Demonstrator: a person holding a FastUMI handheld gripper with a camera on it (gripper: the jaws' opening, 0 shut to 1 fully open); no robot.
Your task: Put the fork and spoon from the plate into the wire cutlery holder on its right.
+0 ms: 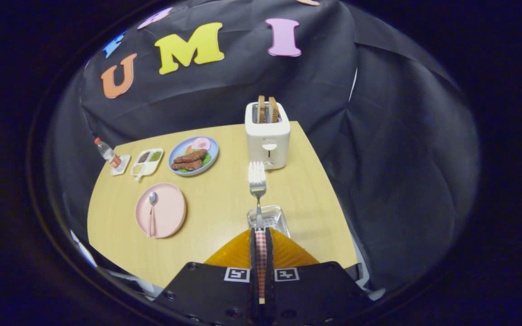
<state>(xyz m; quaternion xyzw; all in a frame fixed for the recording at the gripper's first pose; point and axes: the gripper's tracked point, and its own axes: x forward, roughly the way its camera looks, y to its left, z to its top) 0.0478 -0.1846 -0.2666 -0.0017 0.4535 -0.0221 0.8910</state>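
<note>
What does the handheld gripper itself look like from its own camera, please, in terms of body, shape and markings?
The gripper has a broad, flat black body with angled corners and small screw holes along its edge. Two square black-and-white fiducial markers sit on top, one either side of the centre line. Ahead of the body, a ribbed, wedge-shaped part narrows toward two slim, parallel fingers. No cables or sleeve can be seen.

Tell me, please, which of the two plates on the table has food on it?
The blue plate, beside the toaster, holds meat and greens. The pink plate nearer the gripper carries just a spoon.
</note>
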